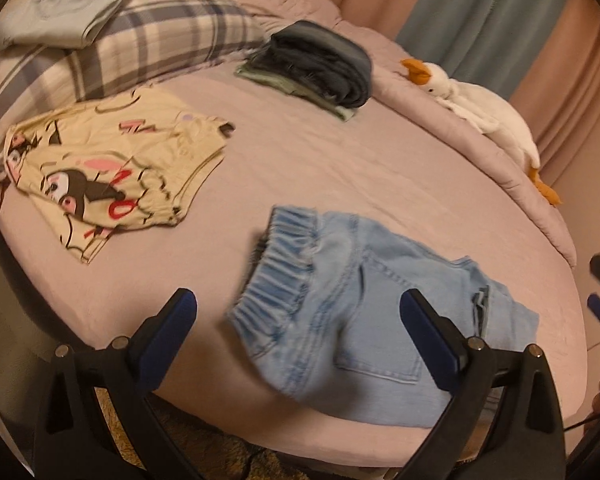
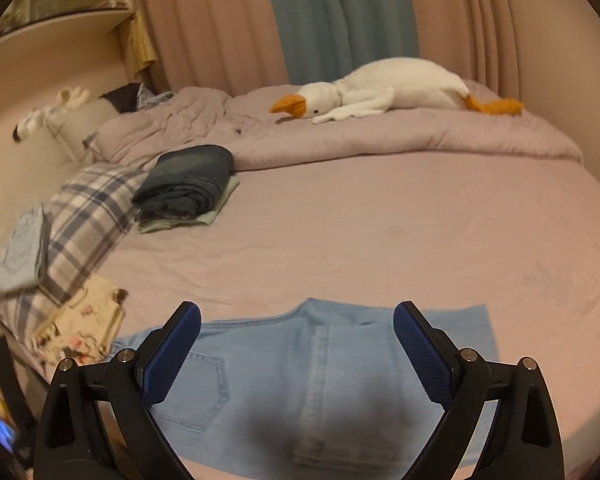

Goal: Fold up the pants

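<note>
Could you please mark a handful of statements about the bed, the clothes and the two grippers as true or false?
1. The light blue jeans lie folded on the pink sheet. True.
2. The left gripper is clamped on the jeans' waistband. False: its fingers stand wide apart, gripping nothing.
3. A dark folded garment rests on top of a pale green one. True.
4. The plush goose sits on the plaid pillow. False: it lies on the bunched duvet by the curtains.
5. The right gripper holds the cartoon-print garment. False: it is open and empty above the jeans.
</note>
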A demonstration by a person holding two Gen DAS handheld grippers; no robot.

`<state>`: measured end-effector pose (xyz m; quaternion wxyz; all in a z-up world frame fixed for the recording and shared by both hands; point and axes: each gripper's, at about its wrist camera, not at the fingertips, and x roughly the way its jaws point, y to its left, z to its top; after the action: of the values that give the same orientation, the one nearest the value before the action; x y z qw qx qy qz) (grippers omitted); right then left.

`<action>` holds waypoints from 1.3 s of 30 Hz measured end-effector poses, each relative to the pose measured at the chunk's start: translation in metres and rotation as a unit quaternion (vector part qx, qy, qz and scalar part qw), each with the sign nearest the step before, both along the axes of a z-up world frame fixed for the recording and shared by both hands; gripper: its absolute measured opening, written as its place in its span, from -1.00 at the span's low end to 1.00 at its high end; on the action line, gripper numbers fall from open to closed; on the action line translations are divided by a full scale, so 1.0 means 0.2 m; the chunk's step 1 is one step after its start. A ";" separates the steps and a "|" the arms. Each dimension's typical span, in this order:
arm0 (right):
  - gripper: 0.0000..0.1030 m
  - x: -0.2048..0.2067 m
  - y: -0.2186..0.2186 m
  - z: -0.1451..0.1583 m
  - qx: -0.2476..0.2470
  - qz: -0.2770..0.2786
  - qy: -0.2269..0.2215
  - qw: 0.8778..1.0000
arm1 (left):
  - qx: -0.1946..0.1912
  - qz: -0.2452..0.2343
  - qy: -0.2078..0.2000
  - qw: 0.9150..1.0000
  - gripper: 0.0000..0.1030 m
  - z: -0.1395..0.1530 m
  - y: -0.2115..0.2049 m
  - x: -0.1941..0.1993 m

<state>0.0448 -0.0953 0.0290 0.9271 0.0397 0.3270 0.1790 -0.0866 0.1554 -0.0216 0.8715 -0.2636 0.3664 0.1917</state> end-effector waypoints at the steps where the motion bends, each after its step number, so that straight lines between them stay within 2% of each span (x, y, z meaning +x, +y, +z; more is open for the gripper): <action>1: 0.87 0.01 0.01 -0.03 -0.005 -0.004 0.006 1.000 | -0.003 0.000 0.001 1.000 0.98 -0.02 0.01 0.00; 4: 0.87 0.04 0.01 -0.12 -0.015 -0.022 0.029 0.999 | -0.012 0.009 0.014 1.000 0.98 -0.07 0.05 0.00; 6: 0.87 0.07 -0.02 -0.20 -0.020 -0.033 0.063 0.997 | -0.023 0.011 0.019 0.999 0.98 -0.10 0.07 0.00; 10: 0.87 0.11 -0.05 -0.27 -0.018 -0.037 0.096 0.995 | -0.042 0.008 0.023 0.999 0.98 -0.14 0.09 0.02; 17: 0.87 0.11 -0.06 -0.27 -0.040 -0.040 0.092 0.994 | -0.069 -0.011 0.037 0.997 0.96 -0.23 0.09 0.06; 23: 0.87 0.12 -0.05 -0.29 -0.046 -0.031 0.097 0.994 | -0.093 -0.029 0.007 0.995 0.92 -0.26 0.08 0.07; 26: 0.87 0.12 -0.04 -0.29 -0.045 -0.028 0.099 0.994 | -0.086 -0.029 0.001 0.996 0.74 -0.27 0.07 0.08; 27: 0.87 0.13 -0.04 -0.29 -0.044 -0.027 0.100 0.994 | -0.081 -0.030 -0.001 0.996 0.59 -0.27 0.07 0.08; 28: 0.87 0.13 -0.04 -0.29 -0.043 -0.026 0.100 0.994 | -0.078 -0.031 -0.003 0.996 0.35 -0.27 0.07 0.08; 29: 0.87 0.13 -0.05 -0.29 -0.042 -0.025 0.101 0.994 | -0.077 -0.031 -0.005 0.996 0.30 -0.28 0.07 0.08; 31: 0.87 0.13 -0.05 -0.29 -0.039 -0.023 0.101 0.994 | -0.097 -0.033 -0.019 0.995 0.00 -0.28 0.08 0.07; 33: 0.87 0.13 -0.06 -0.29 -0.037 -0.022 0.101 0.994 | -0.134 -0.034 -0.037 0.990 -0.21 -0.28 0.09 0.07; 35: 0.87 0.13 -0.07 -0.29 -0.034 -0.022 0.101 0.994 | -0.129 -0.030 -0.036 0.991 -0.26 -0.23 0.06 0.07; 37: 0.87 0.13 -0.10 -0.28 -0.029 -0.024 0.101 0.994 | -0.097 -0.038 -0.043 0.994 -0.32 -0.14 0.00 0.07; 39: 0.87 0.13 -0.13 -0.28 -0.023 -0.028 0.099 0.994 | -0.073 -0.053 -0.066 0.994 -0.33 -0.02 -0.07 0.07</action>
<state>0.0708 -0.1222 -0.0263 0.8953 0.0451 0.4204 0.1404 -0.0720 0.1406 -0.0251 0.8811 -0.3189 0.3346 0.0999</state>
